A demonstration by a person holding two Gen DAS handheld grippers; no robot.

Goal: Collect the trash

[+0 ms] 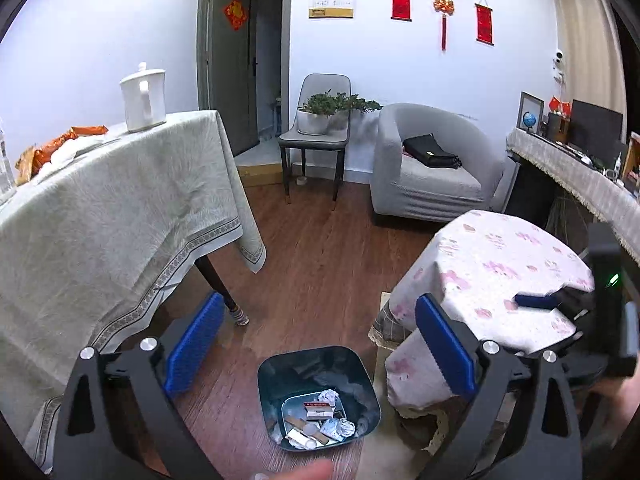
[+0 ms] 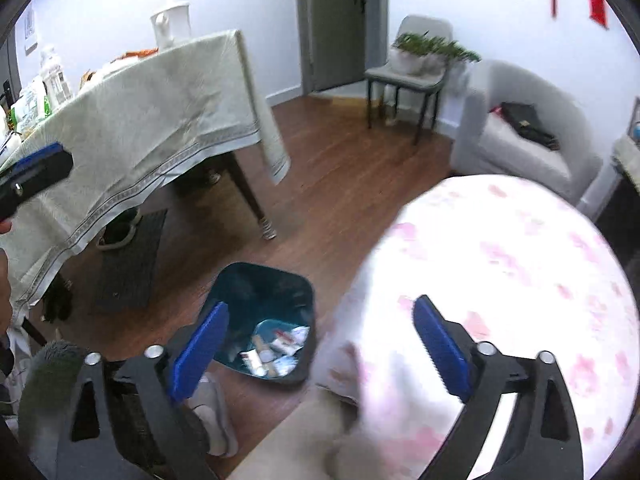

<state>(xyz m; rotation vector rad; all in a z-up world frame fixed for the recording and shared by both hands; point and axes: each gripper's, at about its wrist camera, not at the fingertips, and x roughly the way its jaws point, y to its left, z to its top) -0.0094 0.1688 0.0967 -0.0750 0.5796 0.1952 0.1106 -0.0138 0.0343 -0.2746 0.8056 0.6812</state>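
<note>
A dark teal trash bin (image 1: 362, 380) (image 2: 236, 280) stands on the wooden floor between two tables. Inside lie crumpled paper (image 1: 329, 396), a small carton (image 1: 319, 411) and other scraps (image 2: 276, 350). My left gripper (image 1: 320, 344) hangs above the bin, its blue pads wide apart and nothing between them. My right gripper (image 2: 320, 346) is open too, empty, high over the bin's right side and the round table's edge. The right gripper shows blurred at the right edge of the left wrist view (image 1: 538, 302). One left fingertip (image 2: 38, 166) pokes in at the left of the right wrist view.
A table with a pale green cloth (image 1: 104, 216) holds a white kettle (image 1: 143, 96) and orange snack wrappers (image 1: 60, 144). A round table with a pink-flowered cloth (image 1: 492, 264) stands right of the bin. Behind are a grey armchair (image 1: 432, 184), a chair with plants (image 1: 316, 128) and a doorway. Slippers (image 2: 216, 416) lie near the bin.
</note>
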